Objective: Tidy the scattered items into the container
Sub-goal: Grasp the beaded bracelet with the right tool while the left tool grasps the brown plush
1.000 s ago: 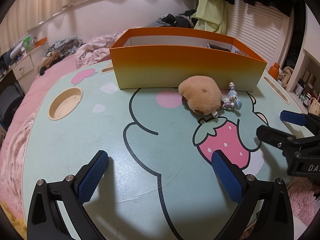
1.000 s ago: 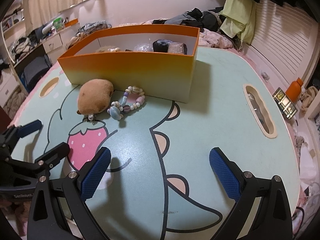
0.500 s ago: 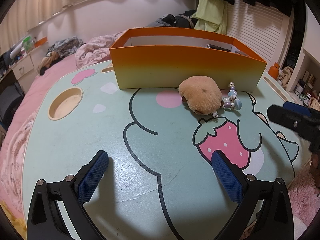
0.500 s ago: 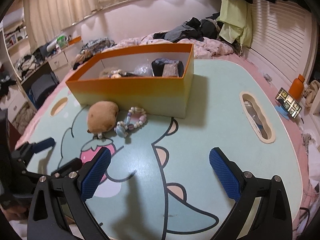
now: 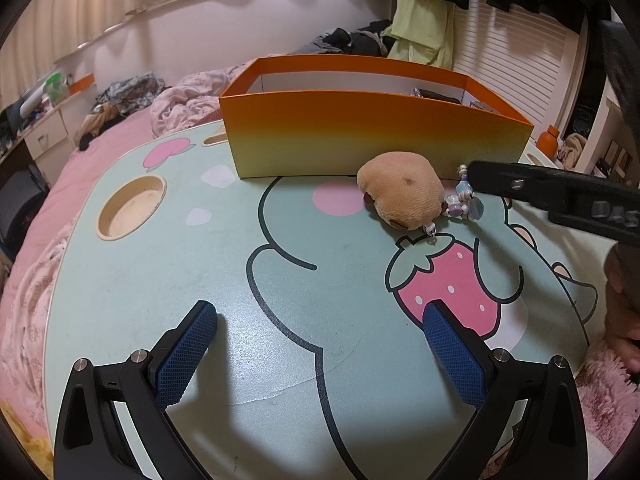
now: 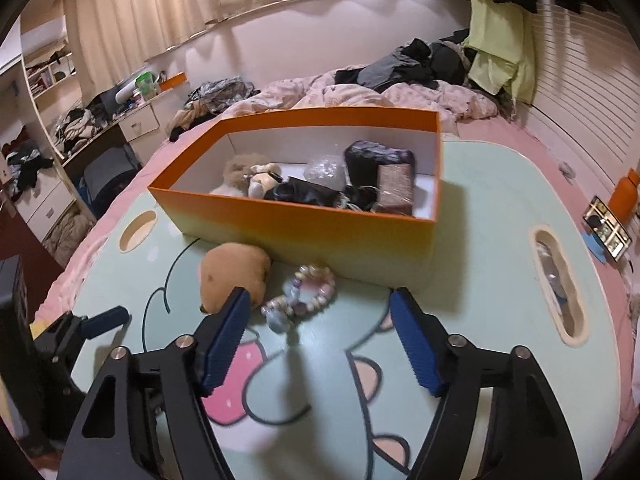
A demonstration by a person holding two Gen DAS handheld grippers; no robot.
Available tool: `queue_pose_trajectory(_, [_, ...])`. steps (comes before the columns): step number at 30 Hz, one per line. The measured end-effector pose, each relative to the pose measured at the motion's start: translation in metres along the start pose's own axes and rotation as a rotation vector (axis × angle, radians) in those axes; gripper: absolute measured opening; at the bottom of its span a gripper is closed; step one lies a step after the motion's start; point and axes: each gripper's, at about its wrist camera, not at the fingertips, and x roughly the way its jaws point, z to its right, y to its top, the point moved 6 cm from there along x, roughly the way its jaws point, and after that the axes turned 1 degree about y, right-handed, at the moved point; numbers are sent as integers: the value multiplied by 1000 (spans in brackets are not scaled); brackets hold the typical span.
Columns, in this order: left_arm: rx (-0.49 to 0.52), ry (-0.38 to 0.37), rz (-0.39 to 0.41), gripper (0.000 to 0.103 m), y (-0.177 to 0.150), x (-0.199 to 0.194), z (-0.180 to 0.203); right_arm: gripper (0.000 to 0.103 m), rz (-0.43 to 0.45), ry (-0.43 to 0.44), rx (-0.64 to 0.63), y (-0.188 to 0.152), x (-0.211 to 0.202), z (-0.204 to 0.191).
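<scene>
An orange box stands at the back of the cartoon-printed table; it also shows in the right wrist view, holding several items. A brown plush toy and a pastel bead bracelet lie side by side in front of it. My left gripper is open and empty, low over the table, well short of the plush. My right gripper is open and empty, raised just short of the bracelet; its arm reaches in from the right.
The table has a round cup recess at the left and a long slot at the right. A pink bed with heaped clothes lies behind. An orange bottle stands off the table's right.
My right gripper has risen and moved forward toward the bracelet and box, so the box's inside now shows. My left gripper has stayed still.
</scene>
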Motion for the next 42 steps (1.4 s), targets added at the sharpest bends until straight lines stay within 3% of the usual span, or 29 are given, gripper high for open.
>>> queue_pose_trajectory(5, [0,0,0,103,0,0,0,51,-77,-38,-67,-10,23,-9])
queue_pose_trajectory(6, [-1,1,0,103,0,0,0,37,-65,-64,-95,-11,22,-11])
queue_pose_trajectory(9, [0,1,0,103,-1,0,0,19,-63,-82,-143,-17,21,-18])
queue_pose_trajectory(14, [0,1,0,103,0,0,0,19,-25,-21,-126,-22,11,-18])
queue_pose_trajectory(23, [1,4,12,103,12,-4,2,19,146,16,-19,-14,-25,-5])
queue_pose_trajectory(26, [6,5,41,103,27,-6,6,19,158,8,28,-15,-28,3])
queue_pose_trajectory(39, [1,-34,8,103,78,20,30,19,163,12,77,-14,-29,15])
queue_pose_trajectory(42, [28,-11,-6,102,81,29,38,19,169,10,80,-15,-30,17])
